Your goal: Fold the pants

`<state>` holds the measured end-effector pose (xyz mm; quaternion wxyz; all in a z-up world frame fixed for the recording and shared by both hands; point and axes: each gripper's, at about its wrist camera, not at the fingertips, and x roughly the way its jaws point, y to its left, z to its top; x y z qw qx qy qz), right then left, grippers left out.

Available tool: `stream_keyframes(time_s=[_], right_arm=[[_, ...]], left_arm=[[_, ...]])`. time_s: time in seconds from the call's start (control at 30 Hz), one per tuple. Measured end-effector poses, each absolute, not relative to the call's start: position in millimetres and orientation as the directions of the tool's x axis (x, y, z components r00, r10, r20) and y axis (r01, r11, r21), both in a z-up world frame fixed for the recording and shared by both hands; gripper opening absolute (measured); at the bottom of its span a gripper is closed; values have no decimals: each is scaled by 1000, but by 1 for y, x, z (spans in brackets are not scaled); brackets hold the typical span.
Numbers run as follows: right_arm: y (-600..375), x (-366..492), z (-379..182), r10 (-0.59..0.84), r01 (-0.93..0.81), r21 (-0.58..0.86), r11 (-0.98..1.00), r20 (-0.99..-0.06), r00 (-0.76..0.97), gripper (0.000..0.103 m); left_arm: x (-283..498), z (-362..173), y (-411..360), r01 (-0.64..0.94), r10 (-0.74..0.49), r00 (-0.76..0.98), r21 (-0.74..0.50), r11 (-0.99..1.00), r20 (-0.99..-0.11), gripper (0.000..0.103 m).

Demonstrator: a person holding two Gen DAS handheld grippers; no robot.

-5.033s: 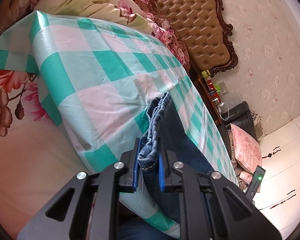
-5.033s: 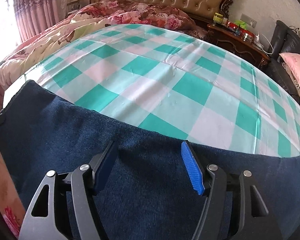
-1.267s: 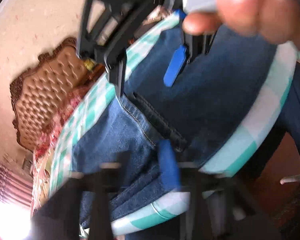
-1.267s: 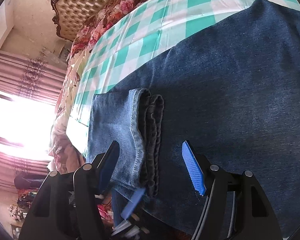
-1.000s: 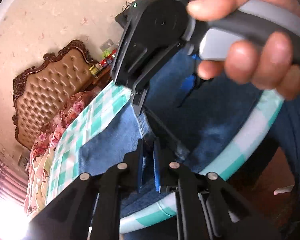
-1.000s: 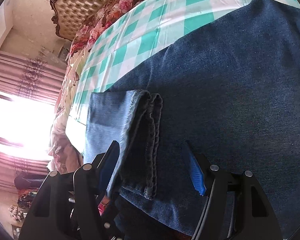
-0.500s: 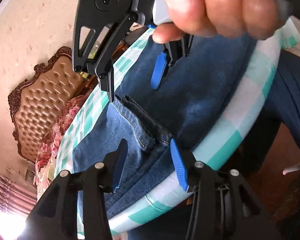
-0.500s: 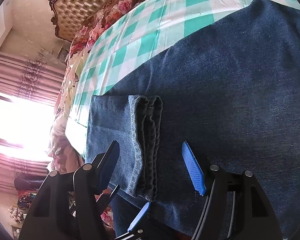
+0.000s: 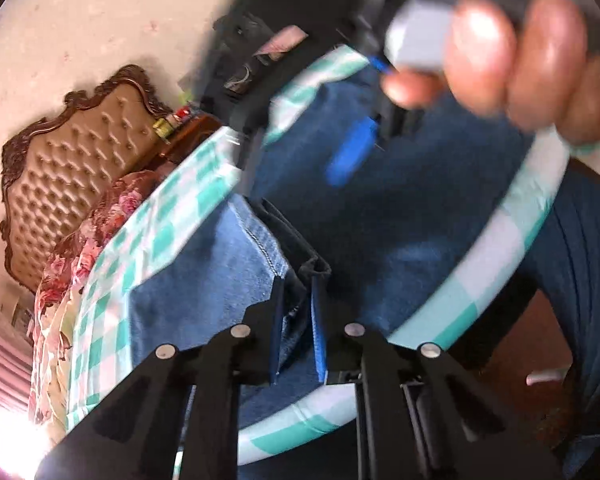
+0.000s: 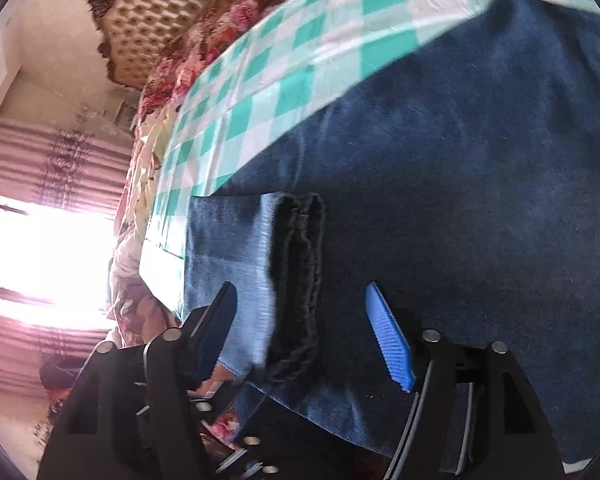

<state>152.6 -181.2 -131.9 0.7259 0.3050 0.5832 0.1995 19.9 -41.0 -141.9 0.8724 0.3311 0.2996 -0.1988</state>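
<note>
Dark blue jeans (image 10: 460, 200) lie flat on a green-and-white checked cloth (image 10: 300, 60) at the bed's edge. One leg end is folded back, and its stacked hems (image 10: 296, 272) show lighter denim. My left gripper (image 9: 298, 324) is closing, its blue pads pinching the hem corner (image 9: 300, 300) at the near edge. My right gripper (image 10: 300, 328) hovers over the same hems with its jaws wide and still opening, and no pad touches the denim. In the left wrist view the right gripper (image 9: 300, 156) appears blurred above the jeans, held by a person's hand (image 9: 520, 48).
A tufted headboard (image 9: 72, 168) and a floral quilt (image 9: 100, 216) are at the far end of the bed. Beside them stands a bedside table with small items (image 9: 184, 128). A bright window with pink curtains (image 10: 48, 260) is to the left. The cloth's rounded edge (image 9: 500, 240) drops off beside a person's leg (image 9: 580, 260).
The left jaws, shut a second ago, opened wide over the hems and have now closed on the hem corner. The right gripper stays above the folded leg end, jaws apart.
</note>
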Motion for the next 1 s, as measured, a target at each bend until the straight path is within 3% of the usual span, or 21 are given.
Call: stream_keyframes(time_s=[0.1, 0.37, 0.63, 0.67, 0.7, 0.73, 1.0], right_arm=[[-185, 154, -139, 684, 113, 713, 692, -698, 213, 69], [-162, 155, -151, 845, 179, 849, 497, -521, 125, 69], [-137, 184, -148, 830, 128, 842, 524, -538, 144, 68], [-132, 188, -146, 815, 101, 827, 552, -562, 143, 52], [-128, 189, -143, 799, 73, 812, 580, -584, 146, 25], [-126, 190, -140, 772, 51, 786, 616, -616, 158, 15], [-158, 181, -101, 661, -85, 665, 742, -705, 255, 11]], left_arm=[[23, -130, -36, 523, -150, 757, 454, 721, -636, 13], [22, -107, -31, 503, -161, 772, 437, 746, -615, 12], [7, -109, -35, 490, -169, 791, 444, 750, -588, 11], [5, -111, -37, 488, -168, 794, 447, 750, -584, 11], [4, -113, -40, 483, -159, 800, 464, 743, -578, 11], [3, -116, -43, 475, -147, 808, 485, 734, -570, 10], [-15, -118, -99, 489, -201, 823, 483, 727, -531, 8]])
